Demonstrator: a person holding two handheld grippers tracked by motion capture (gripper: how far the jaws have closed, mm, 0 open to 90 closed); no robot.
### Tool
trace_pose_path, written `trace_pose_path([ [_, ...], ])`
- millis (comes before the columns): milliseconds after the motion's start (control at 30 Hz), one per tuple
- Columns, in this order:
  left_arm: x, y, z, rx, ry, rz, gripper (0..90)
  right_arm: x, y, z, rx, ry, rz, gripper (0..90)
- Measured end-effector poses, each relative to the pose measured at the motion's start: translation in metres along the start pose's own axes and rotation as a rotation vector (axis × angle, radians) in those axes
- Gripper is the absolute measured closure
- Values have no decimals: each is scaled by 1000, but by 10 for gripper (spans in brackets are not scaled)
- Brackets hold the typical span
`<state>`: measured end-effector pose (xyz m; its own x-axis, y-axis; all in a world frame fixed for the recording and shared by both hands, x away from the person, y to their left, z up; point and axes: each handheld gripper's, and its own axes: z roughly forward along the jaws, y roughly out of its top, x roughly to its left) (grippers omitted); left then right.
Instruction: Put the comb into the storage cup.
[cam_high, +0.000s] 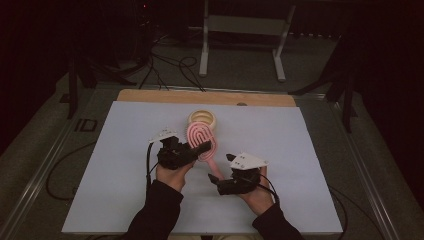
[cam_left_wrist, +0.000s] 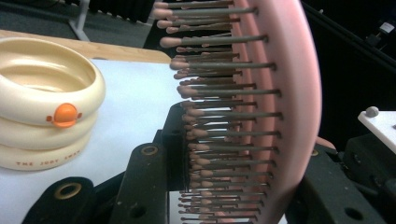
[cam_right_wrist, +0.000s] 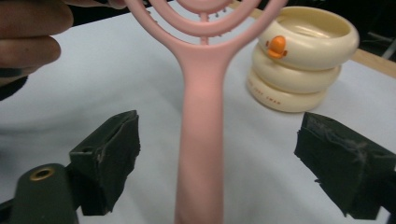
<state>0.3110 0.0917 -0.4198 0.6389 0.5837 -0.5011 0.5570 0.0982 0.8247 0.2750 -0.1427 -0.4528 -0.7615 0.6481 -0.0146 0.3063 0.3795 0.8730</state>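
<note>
Pink hairbrush (cam_right_wrist: 201, 116), bristles grey-brown with pink tips (cam_left_wrist: 224, 116). Cream ringed holder (cam_right_wrist: 299, 70) carrying an orange knob and small orange lettering. I read the table sheet (cam_high: 125, 165) as pale blue-white, bare wood strip behind. Both my grippers' jaws black, white top plates.

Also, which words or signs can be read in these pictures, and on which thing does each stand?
"THE JODY ...": small orange letters on the lowest ring of the cream container; the last word is too blurred to read.
The same print in the right gripper view: too small to read.
Pink hairbrush: no text.
</note>
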Motion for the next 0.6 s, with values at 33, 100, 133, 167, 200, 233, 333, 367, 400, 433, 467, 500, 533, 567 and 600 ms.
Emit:
trace_pose_path([
  [33,0,1,-1,-4,1,1,647,0,0,0,-4,-2,2,107],
  [100,1,2,-2,-6,5,3,647,-2,0,-2,-8,-7,7,99],
  [133,1,2,-2,-6,5,3,647,-2,0,-2,-8,-7,7,99],
  [167,1,4,-4,-10,10,5,647,-3,-1,-3,-7,-6,16,99],
  [200,1,4,-4,-10,10,5,647,-3,-1,-3,-7,-6,16,99],
  [233,2,6,-5,-13,10,7,647,-7,-4,-7,-21,-9,34,97],
  [333,3,9,-6,-16,15,11,647,-12,-6,-10,-34,-20,36,97],
  [367,4,10,-7,-17,18,11,647,-13,-6,-12,-38,-24,39,97],
  [400,4,11,-8,-15,19,13,647,-13,-7,-13,-42,-26,42,97],
  [433,4,11,-8,-15,19,13,647,-13,-7,-13,-42,-26,42,97],
  [467,4,11,-8,-15,19,13,647,-15,-7,-15,-43,-27,36,97],
  [500,5,14,-11,-17,29,16,647,-15,-7,-15,-43,-27,36,97],
  [533,6,16,-12,-17,32,18,647,-17,-9,-19,-39,-26,24,93],
  [567,7,17,-14,-20,36,19,647,-18,-11,-21,-42,-27,21,92],
  [600,8,18,-15,-22,41,19,647,-19,-13,-23,-45,-30,23,91],
])
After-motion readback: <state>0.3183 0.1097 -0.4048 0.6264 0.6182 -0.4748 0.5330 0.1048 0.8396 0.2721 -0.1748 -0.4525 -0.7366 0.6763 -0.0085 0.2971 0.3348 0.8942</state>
